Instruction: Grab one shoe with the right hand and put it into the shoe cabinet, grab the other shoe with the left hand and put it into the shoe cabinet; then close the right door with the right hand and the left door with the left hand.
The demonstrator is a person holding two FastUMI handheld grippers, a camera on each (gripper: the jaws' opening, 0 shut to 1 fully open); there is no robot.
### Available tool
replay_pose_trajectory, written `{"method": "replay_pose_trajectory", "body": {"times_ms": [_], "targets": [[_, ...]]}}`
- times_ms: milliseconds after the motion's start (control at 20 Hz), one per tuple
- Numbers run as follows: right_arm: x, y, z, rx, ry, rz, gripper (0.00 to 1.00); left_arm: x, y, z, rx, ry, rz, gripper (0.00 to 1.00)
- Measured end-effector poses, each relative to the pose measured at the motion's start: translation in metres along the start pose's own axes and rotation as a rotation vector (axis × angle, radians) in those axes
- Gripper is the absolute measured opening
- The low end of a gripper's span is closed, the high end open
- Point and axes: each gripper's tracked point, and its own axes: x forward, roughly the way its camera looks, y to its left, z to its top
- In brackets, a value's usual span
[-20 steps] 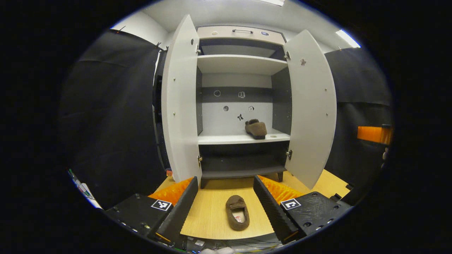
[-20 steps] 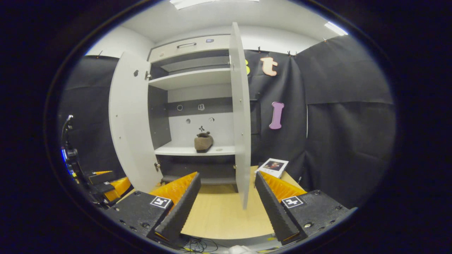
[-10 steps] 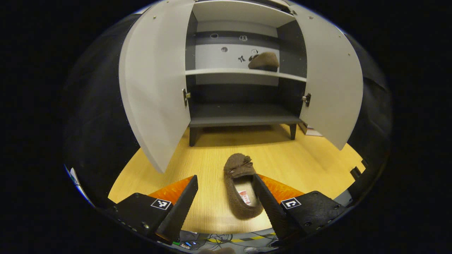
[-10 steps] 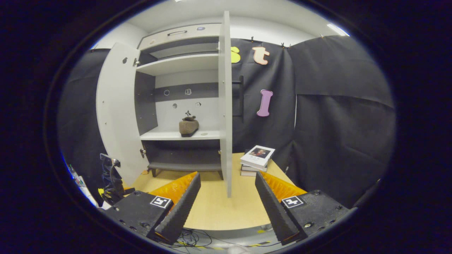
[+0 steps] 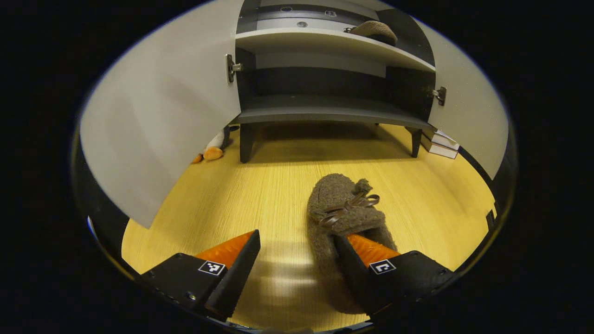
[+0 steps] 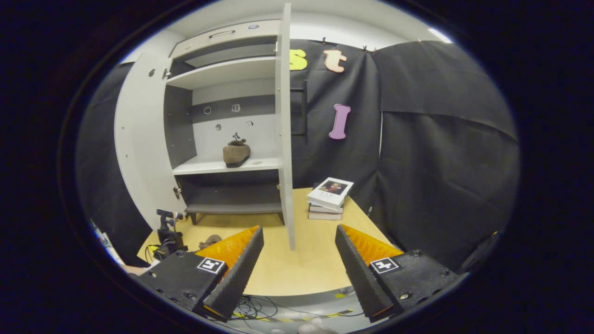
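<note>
In the left gripper view our left gripper (image 5: 297,253) is down low over the counter (image 5: 232,195), its fingers spread wide apart and holding nothing. A brown slipper (image 5: 345,218) lies flat on the counter, its long axis running away from us, toe and bow toward the cabinet (image 5: 325,111) and heel toward us. The right finger (image 5: 352,269) stands inside the slipper's opening, while the left finger is well apart from it on bare wood. Beyond, both cabinet doors stand open; the left door (image 5: 162,116) is near us, the right door (image 5: 468,120) farther off. The other slipper (image 5: 373,31) sits on the pale shelf (image 5: 315,44). A stack of books (image 5: 438,143) lies just beside the cabinet's right leg. In the right gripper view our right gripper (image 6: 299,260) hangs farther back with its fingers wide apart and empty. The right door (image 6: 284,125) shows edge-on between them. On the shelf (image 6: 218,165) the slipper (image 6: 235,153) rests upright, its toe pointing out toward the front left. The books (image 6: 328,198) lie on the counter (image 6: 306,260) to the right of the door.
</note>
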Motion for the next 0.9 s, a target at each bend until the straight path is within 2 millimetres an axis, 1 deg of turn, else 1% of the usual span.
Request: {"method": "replay_pose_trajectory", "body": {"times_ms": [100, 200, 300, 350, 400, 450, 500, 550, 600, 650, 700, 750, 800, 900], "targets": [[-0.001, -0.001, -0.002, -0.001, 0.006, -0.004, 0.99, 0.017, -0.002, 0.003, 0.005, 0.01, -0.011, 0.97], [-0.001, -0.005, -0.004, -0.006, 0.009, -0.013, 0.99, 0.029, -0.006, 0.005, 0.01, 0.016, -0.014, 0.98], [-0.002, -0.007, -0.004, -0.006, 0.012, -0.016, 0.99, 0.037, -0.012, 0.01, -0.005, 0.014, -0.024, 0.94], [-0.003, -0.008, -0.005, -0.006, 0.013, -0.018, 0.99, 0.039, -0.016, 0.013, -0.017, 0.01, -0.035, 0.83], [-0.002, -0.009, -0.006, -0.009, 0.014, -0.023, 0.99, 0.042, -0.026, 0.011, -0.024, 0.025, -0.063, 0.78], [-0.002, -0.011, -0.007, -0.013, 0.017, -0.026, 0.99, 0.042, -0.029, 0.013, -0.016, 0.023, -0.054, 0.43], [-0.002, -0.011, -0.009, -0.009, 0.02, -0.025, 0.99, 0.04, -0.022, 0.016, 0.003, 0.013, -0.015, 0.33], [-0.004, -0.01, -0.008, -0.003, 0.02, -0.02, 0.99, 0.04, -0.018, 0.018, 0.018, 0.017, 0.013, 0.16], [-0.005, -0.009, -0.008, 0.0, 0.017, -0.016, 0.99, 0.045, -0.017, 0.017, 0.013, 0.032, 0.024, 0.12], [-0.006, -0.009, -0.007, -0.001, 0.013, -0.013, 0.99, 0.042, -0.018, 0.016, 0.002, 0.045, 0.021, 0.05], [-0.009, -0.009, -0.005, -0.002, 0.006, -0.009, 0.99, 0.036, -0.017, 0.018, -0.01, 0.051, 0.021, 0.02], [-0.011, -0.008, -0.002, -0.002, -0.002, -0.005, 0.99, 0.029, -0.016, 0.022, -0.013, 0.051, 0.029, 0.02], [-0.013, -0.007, 0.0, 0.0, -0.01, 0.0, 0.99, 0.023, -0.015, 0.029, -0.012, 0.029, 0.032, 0.0], [-0.016, -0.004, 0.005, 0.004, -0.026, 0.014, 0.99, 0.006, -0.015, 0.051, 0.005, -0.008, 0.036, 0.0]]}}
